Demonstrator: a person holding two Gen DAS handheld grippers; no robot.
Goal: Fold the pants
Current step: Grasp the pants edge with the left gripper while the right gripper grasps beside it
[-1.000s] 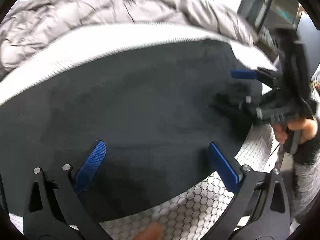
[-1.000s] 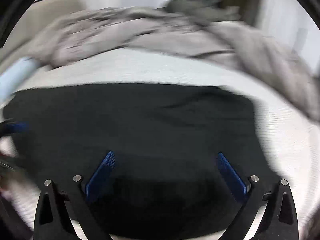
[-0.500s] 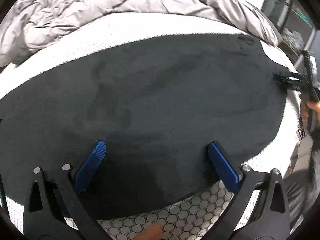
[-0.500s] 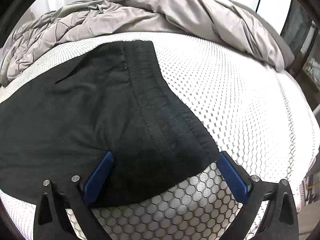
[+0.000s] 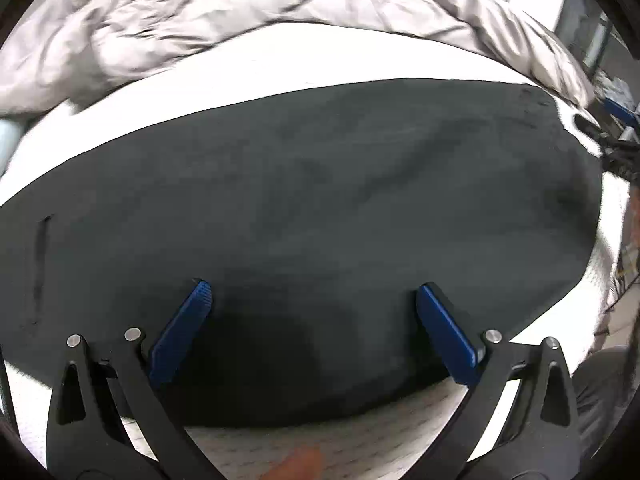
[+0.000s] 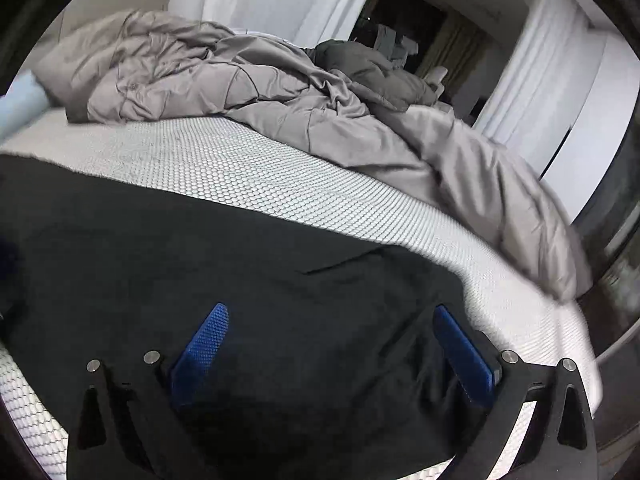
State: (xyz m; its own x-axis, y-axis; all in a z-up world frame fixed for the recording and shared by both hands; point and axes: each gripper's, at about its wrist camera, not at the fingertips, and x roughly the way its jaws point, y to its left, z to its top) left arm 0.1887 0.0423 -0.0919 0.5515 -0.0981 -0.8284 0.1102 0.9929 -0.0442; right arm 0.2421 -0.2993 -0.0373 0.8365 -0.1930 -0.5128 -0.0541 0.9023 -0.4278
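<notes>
left gripper [image 5: 312, 320]: released, blue fingers [image 5: 182, 332] spread wide over the near edge of the pants [image 5: 320, 200], nothing between them. whether the tips press the cloth or hang just above it i cannot tell.
pants: black, lying flat across the near part of the mattress [image 5: 280, 60], running from left to right. in the left wrist view they read as one long smooth band, so i judge a lengthwise fold is likely done already — leg on leg — though no edge proves it.
left end: a short slit or seam shows at the far left of the cloth; the end itself is cut off by the lens rim.
duvet [image 6: 240, 80]: grey, heaped along the far side of the mattress, apart from the pants.
right gripper [image 6: 332, 344]: released too, fingers wide over the right end of the pants [image 6: 240, 280], gripping nothing.
right end: a flap edge and some creases lie here in the right wrist view; waistband or hem, i cannot tell.
left to do: by my judgement the crosswise folds, end over end — no shorter stack shows yet.
hard to see: the other gripper is only a blurred dark shape at the right rim of the left wrist view.
</notes>
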